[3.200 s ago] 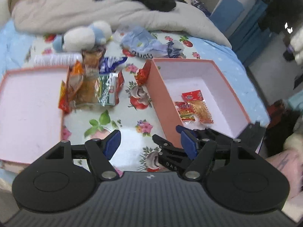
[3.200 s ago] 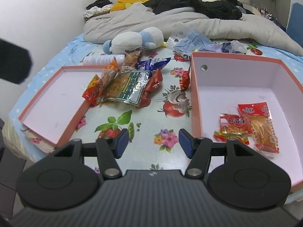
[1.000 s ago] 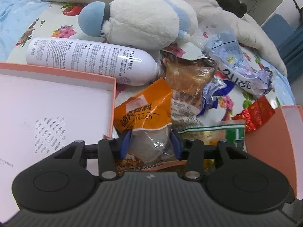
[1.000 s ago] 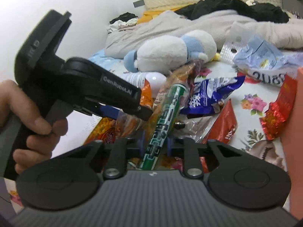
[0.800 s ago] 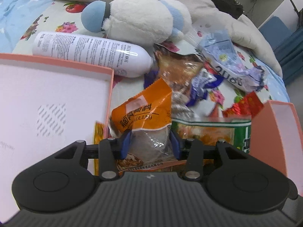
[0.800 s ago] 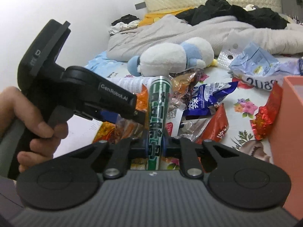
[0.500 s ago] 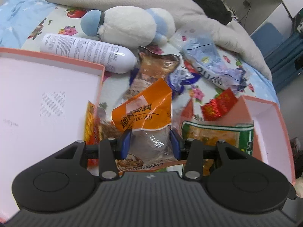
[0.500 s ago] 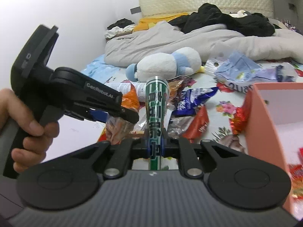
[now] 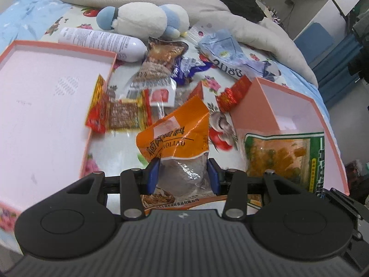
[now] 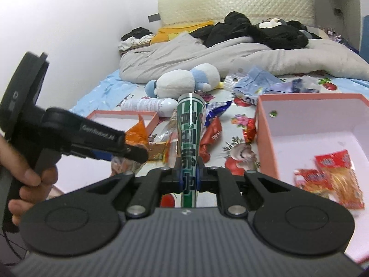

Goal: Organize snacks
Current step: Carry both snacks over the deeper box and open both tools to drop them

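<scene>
A: What are the two hand-held grippers doing?

B: Each holds a snack above the bed. The left gripper (image 9: 182, 176) has its jaws partway closed on an orange packet (image 9: 176, 136) with a clear lower half. The right gripper (image 10: 189, 176) is pinched almost fully shut on the edge of a green packet (image 10: 190, 136), which stands up on end between its fingers.

A: How far along is the tidying?

B: Early, I would say. The deep pink box (image 10: 311, 124) on the right holds only two red packets (image 10: 332, 177). The shallow pink tray (image 9: 41, 106) on the left looks bare. A heap of snacks (image 9: 143, 97) lies on the flowered sheet between them, beside a white bottle (image 9: 101, 40) and a plush toy (image 9: 140, 20).

A: Does one camera show what the other misses?

B: Yes. The right camera shows the packets in the box, a person's hand (image 10: 23, 175) gripping the left tool, and a headboard. The left camera shows the green packet's face, with orange pieces inside, over the box's near corner, and the tray's bare floor.
</scene>
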Tool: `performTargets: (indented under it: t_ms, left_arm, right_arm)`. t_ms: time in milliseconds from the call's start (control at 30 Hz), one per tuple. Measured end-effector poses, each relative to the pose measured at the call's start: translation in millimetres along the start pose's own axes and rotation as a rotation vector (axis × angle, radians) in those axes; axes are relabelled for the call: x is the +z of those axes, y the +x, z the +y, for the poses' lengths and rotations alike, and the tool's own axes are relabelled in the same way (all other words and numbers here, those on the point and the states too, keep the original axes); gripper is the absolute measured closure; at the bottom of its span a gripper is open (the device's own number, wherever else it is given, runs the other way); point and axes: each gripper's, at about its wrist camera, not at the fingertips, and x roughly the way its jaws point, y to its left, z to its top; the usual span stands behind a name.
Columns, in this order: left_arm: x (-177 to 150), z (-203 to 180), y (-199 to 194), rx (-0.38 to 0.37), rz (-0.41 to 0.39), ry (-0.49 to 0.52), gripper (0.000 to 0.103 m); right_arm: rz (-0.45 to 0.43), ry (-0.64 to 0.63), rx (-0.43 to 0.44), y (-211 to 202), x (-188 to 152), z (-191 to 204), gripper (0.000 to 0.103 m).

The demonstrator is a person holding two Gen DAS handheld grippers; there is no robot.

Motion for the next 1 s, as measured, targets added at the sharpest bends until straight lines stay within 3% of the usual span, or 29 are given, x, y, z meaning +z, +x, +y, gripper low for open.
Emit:
performTargets:
  t_ms: [467,667,1000]
  left_arm:
    - [-67.2,-47.0,-65.6,0.013,-0.093,0.0,0.054]
    - [-92.8,-69.7,-96.8,-0.013,-0.075,-0.051,0.054]
    - [-142.1,-106.7,-107.9,-0.065,-0.094,-0.056,0.054]
  right_arm:
    - [-0.005,0.012,0.011,-78.9,-18.0,-9.4,0.09]
    - [-0.015,0.024,0.017,-115.1,-22.9,-6.5,0.09]
    - [-0.051,0.025,-0.002,-153.2,-28.8,-19.0,0.089]
